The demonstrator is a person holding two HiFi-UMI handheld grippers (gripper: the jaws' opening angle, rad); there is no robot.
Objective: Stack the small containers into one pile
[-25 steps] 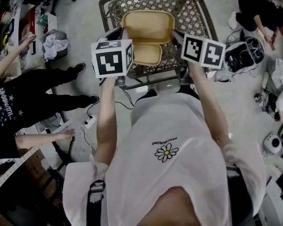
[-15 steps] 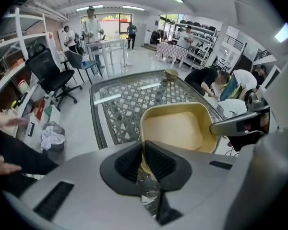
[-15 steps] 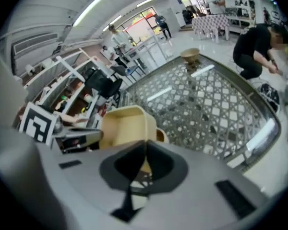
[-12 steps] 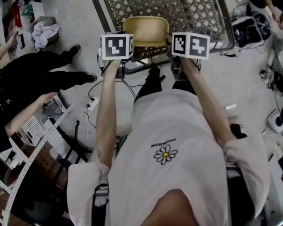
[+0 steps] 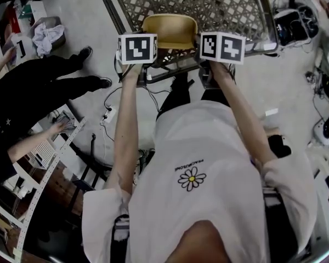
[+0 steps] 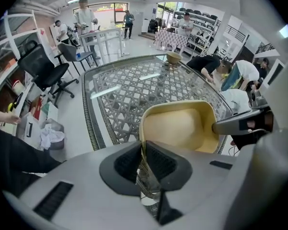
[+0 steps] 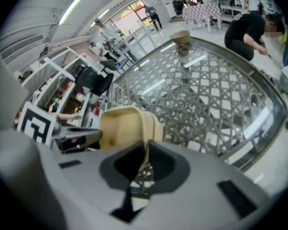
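Observation:
A tan plastic container [image 5: 170, 30] sits at the near edge of the glass lattice table [image 5: 225, 4], open side up. The left gripper view looks into its hollow [image 6: 182, 126]. The right gripper view shows a doubled rim, as if two containers [image 7: 127, 123] are nested. My left gripper [image 5: 146, 64] pinches the left rim [image 6: 143, 147]; its jaws have just been opening slightly, with the rim still between the pads. My right gripper [image 5: 206, 66] is shut on the right rim [image 7: 146, 152]. Both marker cubes hide the jaws in the head view.
A small tan bowl [image 6: 173, 57] stands at the table's far end [image 7: 181, 37]. A person in black [image 5: 38, 92] stands to the left beside a white shelf [image 5: 41, 163]. A power strip [image 5: 108, 114] and cables lie on the floor. Gear [image 5: 290, 29] sits to the right.
Both grippers have come down with the tan container, from raised and tilted in front of me to low at the table's near edge. The last half second shows little further movement.

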